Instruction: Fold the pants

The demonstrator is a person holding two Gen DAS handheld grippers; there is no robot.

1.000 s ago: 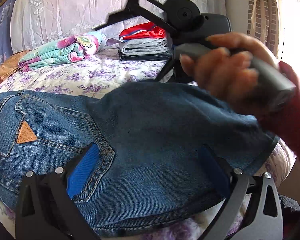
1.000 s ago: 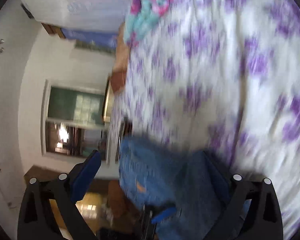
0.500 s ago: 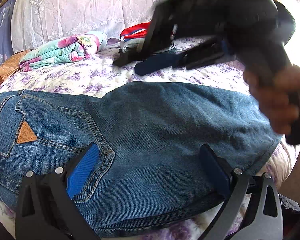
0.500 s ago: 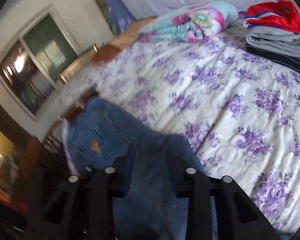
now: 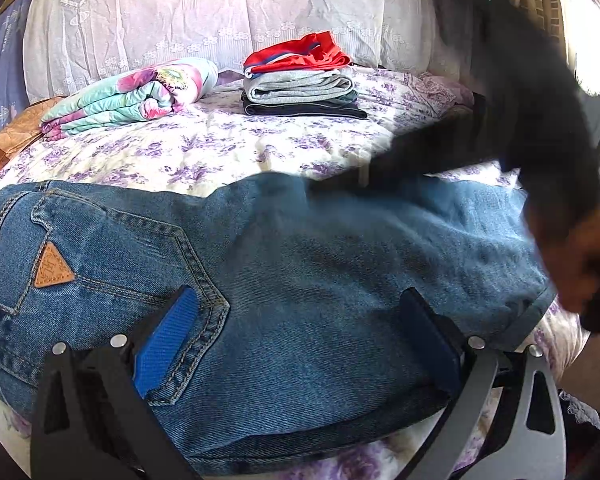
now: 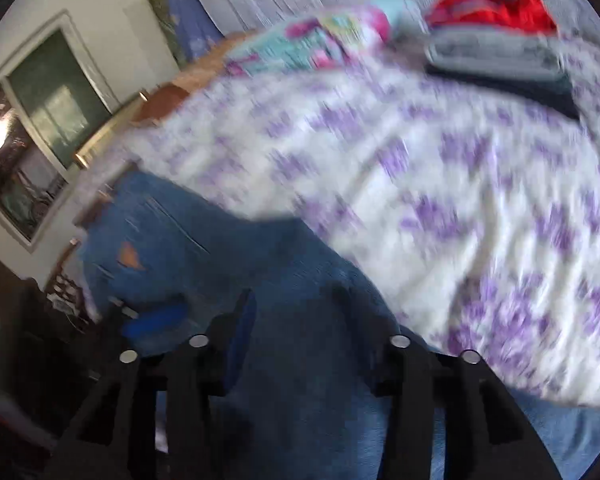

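I have the jeans point(image 5: 300, 280) folded across the near edge of the floral bedspread point(image 5: 228, 148). My left gripper point(image 5: 300, 340) sits over the denim, fingers spread wide, grasping nothing. My right gripper point(image 6: 296, 320) is blurred over the right end, fingers parted. Bare spread lies before the folded stack point(image 5: 300, 84)

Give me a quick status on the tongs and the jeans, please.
Left tongs open over the jeans. Right tongs open, above the denim, blurred. Nothing in the way.
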